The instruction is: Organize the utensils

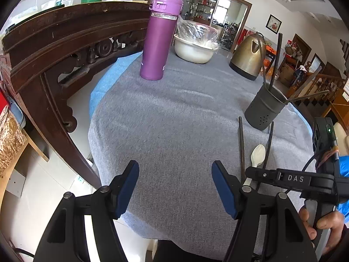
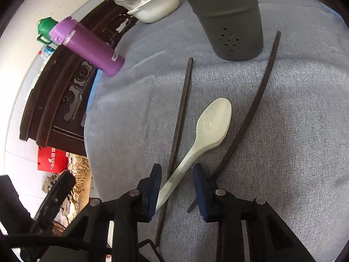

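A white plastic spoon (image 2: 209, 126) lies on the grey cloth between two dark chopsticks, one to its left (image 2: 183, 113) and one to its right (image 2: 255, 109). My right gripper (image 2: 177, 187) is low over their near ends. The spoon's handle and the left chopstick run between its blue pads, with a gap still showing on the right side. Beyond them stands a grey perforated utensil holder (image 2: 231, 21) with several dark sticks in it. In the left wrist view the spoon (image 1: 257, 152) and holder (image 1: 264, 109) sit at right, and my left gripper (image 1: 176, 183) hangs open over bare cloth.
A purple flask (image 1: 157, 37), a white bowl under plastic wrap (image 1: 194, 48) and a brass kettle (image 1: 248, 56) stand at the table's far side. Carved dark wooden furniture (image 1: 65, 43) borders the left. The cloth edge (image 1: 93, 131) drops off at left. A hand (image 1: 322, 224) grips the right tool.
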Demonstrator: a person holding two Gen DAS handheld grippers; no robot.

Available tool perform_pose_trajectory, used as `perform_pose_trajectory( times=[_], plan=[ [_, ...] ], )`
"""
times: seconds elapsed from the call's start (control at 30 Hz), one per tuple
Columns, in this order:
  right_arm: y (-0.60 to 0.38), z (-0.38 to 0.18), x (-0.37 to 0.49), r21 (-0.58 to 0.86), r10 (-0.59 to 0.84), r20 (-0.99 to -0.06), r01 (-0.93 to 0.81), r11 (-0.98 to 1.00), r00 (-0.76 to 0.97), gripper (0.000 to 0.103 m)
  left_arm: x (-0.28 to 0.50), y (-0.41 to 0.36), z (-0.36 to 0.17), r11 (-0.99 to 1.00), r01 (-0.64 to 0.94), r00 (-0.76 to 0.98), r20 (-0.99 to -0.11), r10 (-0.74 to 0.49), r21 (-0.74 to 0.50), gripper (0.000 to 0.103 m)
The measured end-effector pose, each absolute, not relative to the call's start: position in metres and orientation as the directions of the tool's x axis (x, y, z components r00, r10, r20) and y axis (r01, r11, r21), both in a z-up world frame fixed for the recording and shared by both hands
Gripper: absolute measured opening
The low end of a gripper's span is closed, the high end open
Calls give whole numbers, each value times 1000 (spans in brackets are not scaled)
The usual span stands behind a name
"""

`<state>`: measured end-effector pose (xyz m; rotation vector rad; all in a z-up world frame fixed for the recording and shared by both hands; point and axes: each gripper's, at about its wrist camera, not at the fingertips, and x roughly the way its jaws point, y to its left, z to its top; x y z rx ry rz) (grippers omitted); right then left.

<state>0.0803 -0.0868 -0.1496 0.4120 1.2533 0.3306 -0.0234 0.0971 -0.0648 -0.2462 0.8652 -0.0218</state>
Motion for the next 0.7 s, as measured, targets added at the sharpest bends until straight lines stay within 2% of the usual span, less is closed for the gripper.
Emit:
perform_pose_trajectory(
  times=[0.07,0.23,0.43,0.57,0.67,0.7],
  plan=[
    [-88,-152,83,476,456,-844,0,880,282,21,-24,98,-65,971,-82,650,-751,-119,-225,70],
    [-109,-153,77,546,515,-804,24,838,298,10,-23,100,-63,971,-88,652,-750,-113,-223,70],
    [-129,-123,65,572,533,-740,-33,820,411,9,-22,96,-61,973,-82,651,-751,-113,-217,70],
    [-154,-90,54,614,559,-649,-79,785,516,9,-21,88,-60,975,-65,645,-755,-121,-211,70],
    [-161,-68,46,515,458,-651,-90,852,606,10,-20,80,-60,978,-49,640,-758,-124,-202,70],
    [-159,-57,40,431,388,-655,-101,897,648,13,-19,77,-59,980,-42,638,-760,-125,-197,70]
  ],
)
